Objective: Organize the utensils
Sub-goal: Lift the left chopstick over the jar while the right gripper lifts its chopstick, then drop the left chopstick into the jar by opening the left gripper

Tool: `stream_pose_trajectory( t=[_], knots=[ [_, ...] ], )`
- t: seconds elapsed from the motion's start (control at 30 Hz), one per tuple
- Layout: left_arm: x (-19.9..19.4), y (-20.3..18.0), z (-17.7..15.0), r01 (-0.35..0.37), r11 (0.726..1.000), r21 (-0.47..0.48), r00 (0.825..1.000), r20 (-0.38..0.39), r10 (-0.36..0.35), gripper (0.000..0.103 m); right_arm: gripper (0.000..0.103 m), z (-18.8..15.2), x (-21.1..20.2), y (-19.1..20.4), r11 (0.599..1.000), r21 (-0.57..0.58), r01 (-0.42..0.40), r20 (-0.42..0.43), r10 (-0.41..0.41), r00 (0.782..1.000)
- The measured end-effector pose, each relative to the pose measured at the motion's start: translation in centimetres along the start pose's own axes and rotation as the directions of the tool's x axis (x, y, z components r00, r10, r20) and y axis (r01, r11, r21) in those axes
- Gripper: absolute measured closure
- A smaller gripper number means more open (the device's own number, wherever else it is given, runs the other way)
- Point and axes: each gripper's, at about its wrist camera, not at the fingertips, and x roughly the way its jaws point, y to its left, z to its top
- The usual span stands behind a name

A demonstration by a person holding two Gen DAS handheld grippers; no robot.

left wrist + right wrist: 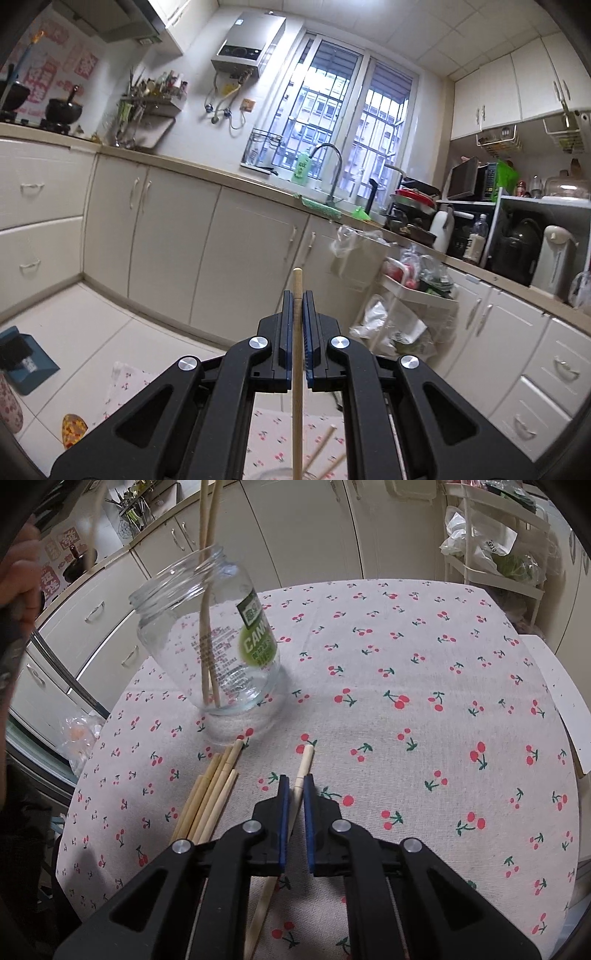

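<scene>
My left gripper [297, 295] is raised, points about level across the kitchen and is shut on a wooden chopstick [297, 369] that stands upright between its pads. Below it lies the cherry-print tablecloth [273, 432]. My right gripper [296, 779] points down at the tablecloth [424, 686]. Its pads are shut on a pale chopstick [306, 760] that lies flat on the cloth. A glass jar [177, 638] with a green label stands to the far left and holds two chopsticks [204, 590]. Several loose chopsticks [210, 797] lie in a bundle left of the right gripper.
A person's hand [18, 583] shows at the left edge. A white trolley [491, 546] with plastic bags stands beyond the table's far right corner. Cream cabinets [166, 240] line the walls. A blue dustpan [26, 358] lies on the floor at the left.
</scene>
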Motion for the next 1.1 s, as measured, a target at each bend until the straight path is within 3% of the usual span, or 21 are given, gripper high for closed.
stream_pose_trajectory(
  t=[0.33, 0.73, 1.1],
  knots=[
    [2.5, -0.5, -2.6, -0.050, 0.997, 0.054, 0.999, 0.010, 0.049, 0.098, 0.095, 0.1, 0.1, -0.3, 1.000, 0.011, -0.012, 0.003, 0.012, 1.000],
    [2.1, -0.4, -6.4, -0.013, 0.991, 0.132, 0.994, -0.101, 0.027, 0.098, 0.095, 0.2, 0.1, -0.6, 0.999, 0.032, -0.030, -0.001, 0.030, 1.000],
    [1.0, -0.3, -7.6, -0.002, 0.982, 0.191, 0.984, -0.177, 0.037, 0.097, 0.095, 0.3, 0.1, -1.9, 0.992, 0.094, -0.081, -0.002, 0.081, 0.997]
  ],
)
